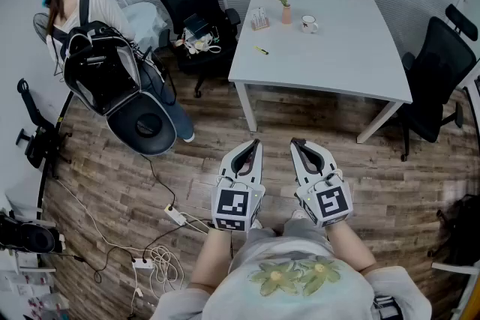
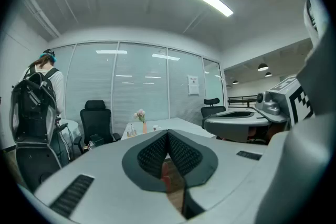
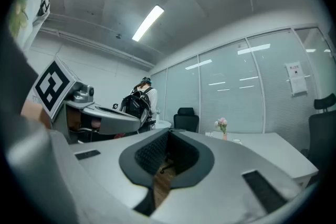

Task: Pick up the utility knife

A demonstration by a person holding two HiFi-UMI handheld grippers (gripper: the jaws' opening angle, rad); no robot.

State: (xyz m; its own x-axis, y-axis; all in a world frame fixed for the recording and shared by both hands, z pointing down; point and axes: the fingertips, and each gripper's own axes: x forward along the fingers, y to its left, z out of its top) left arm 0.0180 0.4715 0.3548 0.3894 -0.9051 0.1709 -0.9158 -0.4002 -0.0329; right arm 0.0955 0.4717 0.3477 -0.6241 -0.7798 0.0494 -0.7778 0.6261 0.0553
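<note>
A small yellow utility knife (image 1: 260, 50) lies on the white table (image 1: 337, 64), near its left edge, far ahead of both grippers. My left gripper (image 1: 255, 143) and right gripper (image 1: 298, 142) are held side by side over the wooden floor, short of the table and pointing roughly level toward it. In the left gripper view the left gripper (image 2: 168, 136) has its pads together with nothing between them. The right gripper view shows the right gripper (image 3: 168, 136) shut and empty too. The knife itself is too small to make out in either gripper view.
On the table stand a vase of flowers (image 1: 283, 2), a mug (image 1: 308, 25) and a small holder (image 1: 259, 19). Black office chairs (image 1: 191, 0) (image 1: 439, 79) flank the table. A seated person with a backpack (image 1: 101, 64) is at the left. Cables and power strips (image 1: 174, 215) lie on the floor.
</note>
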